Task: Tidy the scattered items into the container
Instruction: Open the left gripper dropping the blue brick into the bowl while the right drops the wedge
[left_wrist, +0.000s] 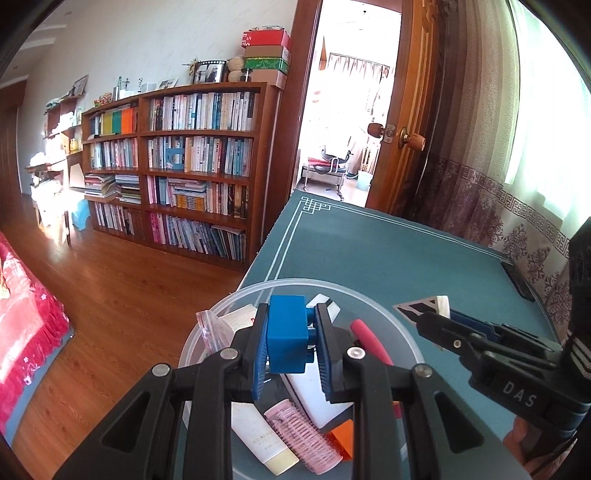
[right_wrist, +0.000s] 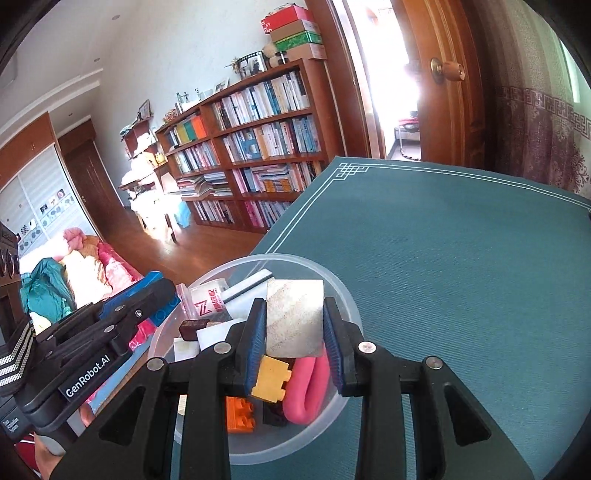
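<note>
Over the clear bowl (left_wrist: 406, 332) on the teal table (left_wrist: 388, 251), the left gripper (left_wrist: 290, 345) pinches a blue block (left_wrist: 286, 332) above a pink roller (left_wrist: 303, 434), while the right gripper (right_wrist: 295, 332) clamps a silvery card (right_wrist: 295, 317) above the bowl's orange block (right_wrist: 240, 413).

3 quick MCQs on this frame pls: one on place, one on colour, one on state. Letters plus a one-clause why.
1. Where is the flat silver packet?
A. On the floor
B. Between the right gripper's fingers, above the clear container
C. On the bookshelf

2. What colour is the block that the left gripper holds?
A. Blue
B. Green
C. White

3. What state is the left gripper in?
A. Wide open and empty
B. Out of view
C. Shut on the block

Answers:
1 B, the right wrist view shows both pads against the packet's edges, over the container.
2 A, the block is plainly blue.
3 C, both pads press the block's sides.
</note>
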